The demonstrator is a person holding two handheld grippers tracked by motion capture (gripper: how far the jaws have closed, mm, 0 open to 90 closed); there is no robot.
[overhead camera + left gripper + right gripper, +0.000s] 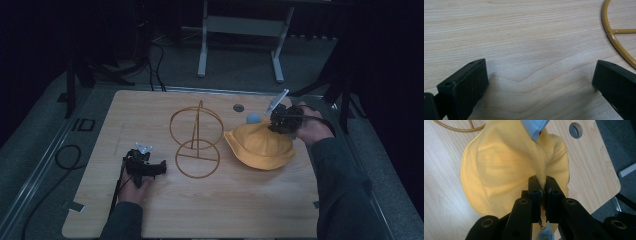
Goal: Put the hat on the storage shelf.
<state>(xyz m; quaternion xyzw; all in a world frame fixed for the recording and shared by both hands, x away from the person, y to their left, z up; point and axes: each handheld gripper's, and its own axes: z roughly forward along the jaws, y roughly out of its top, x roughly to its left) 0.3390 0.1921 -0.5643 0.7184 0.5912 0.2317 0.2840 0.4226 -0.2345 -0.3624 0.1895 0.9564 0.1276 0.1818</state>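
One yellow hat [506,170] fold pinched btwn right hand-held gripper [543,185] jaws.

The hat [499,167] at the centre of the right gripper view is soft yellow cloth, matt, with visible stitched seams and a pale blue fabric lining [534,127] at the top edge. The table [524,37] is smooth light wood with clear grain. The stand [196,142] is thin mustard-coloured wire with a slight gloss. The gripper pads [464,87] look like matt black plastic.
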